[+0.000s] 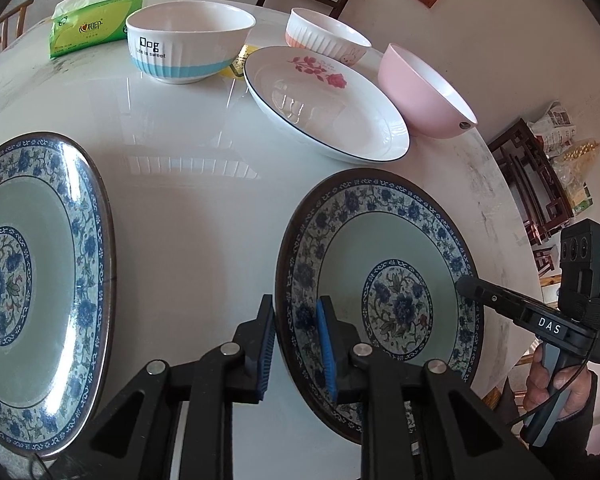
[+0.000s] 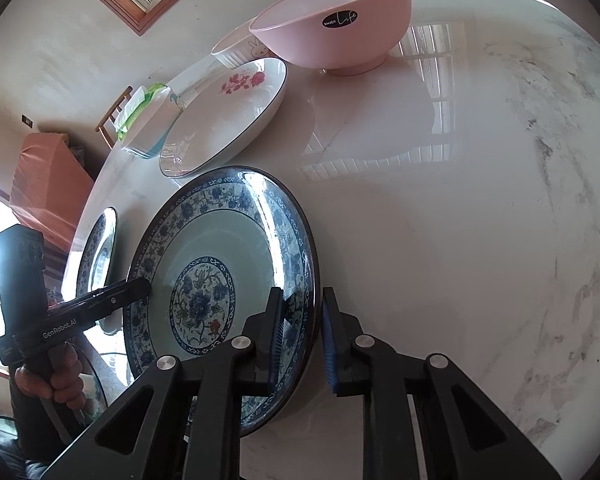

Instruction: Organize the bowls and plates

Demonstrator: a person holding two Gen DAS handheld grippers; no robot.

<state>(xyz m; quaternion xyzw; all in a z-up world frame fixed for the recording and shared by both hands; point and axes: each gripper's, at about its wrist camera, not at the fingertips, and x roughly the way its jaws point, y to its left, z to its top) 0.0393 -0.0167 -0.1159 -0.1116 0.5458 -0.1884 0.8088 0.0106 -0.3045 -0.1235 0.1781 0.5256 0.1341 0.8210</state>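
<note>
- Left gripper (image 1: 296, 344): jaws straddle the near-left rim of the blue-patterned plate (image 1: 380, 292), one pad (image 1: 326, 354) over the plate face, the other outside the rim; narrow gap, rim between. Whether the pads press the rim cannot be told.
- Right gripper (image 2: 302, 340): jaws straddle the same plate's right rim, about 4 o'clock on the plate; firm contact likewise cannot be told.
- Plate sits on the white table (image 1: 188, 216), near its front edge.
- Second blue-patterned plate (image 1: 32, 280) lies at 9 o'clock of the held plate, apart from it.
- Rose-printed plate (image 1: 324, 108) lies at 12 o'clock, near the first plate's far rim.
- Pink bowl (image 1: 424, 96) stands at 1 o'clock, just beside the rose plate.
- Ribbed rabbit bowl (image 1: 326, 36) and blue-banded bowl (image 1: 188, 44) stand behind, at 11 to 12 o'clock.
- Green tissue pack (image 1: 96, 28) lies at far left.
- Hand (image 1: 556, 388) holds the right gripper's handle.
</note>
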